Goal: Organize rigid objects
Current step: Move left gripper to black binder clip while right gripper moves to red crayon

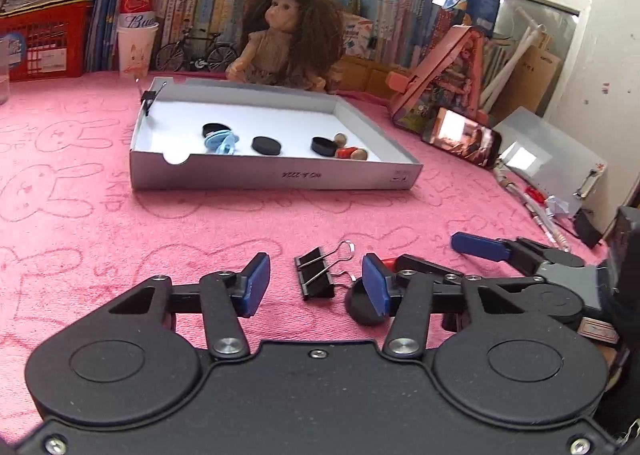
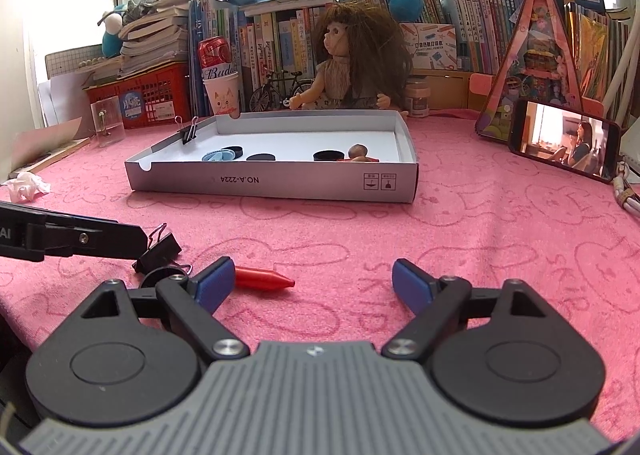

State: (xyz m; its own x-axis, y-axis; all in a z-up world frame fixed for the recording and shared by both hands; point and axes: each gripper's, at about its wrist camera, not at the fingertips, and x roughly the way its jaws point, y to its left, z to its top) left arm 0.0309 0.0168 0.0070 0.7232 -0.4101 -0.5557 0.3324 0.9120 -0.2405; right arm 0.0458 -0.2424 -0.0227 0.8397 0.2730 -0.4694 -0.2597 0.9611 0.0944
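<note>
**A:** What lies on the left?

**B:** On the pink cloth [image 1: 120, 223], the left gripper [image 1: 316, 285] has its jaws spread, holding nothing. A black binder clip [image 1: 316, 275] lies between its pads, touching neither. A black disc [image 1: 362, 309] sits beside the right pad.

**A:** And further right?

**B:** A red crayon [image 2: 262, 279] lies just inside the right gripper [image 2: 314, 281], whose jaws gape wide and empty. Beyond stands the white box [image 2: 272, 185] holding discs and small pieces.

My left gripper [image 1: 316, 281] sits low, jaws partly apart, seemingly gripping nothing; my right gripper [image 2: 314, 279] gapes wide.
</note>
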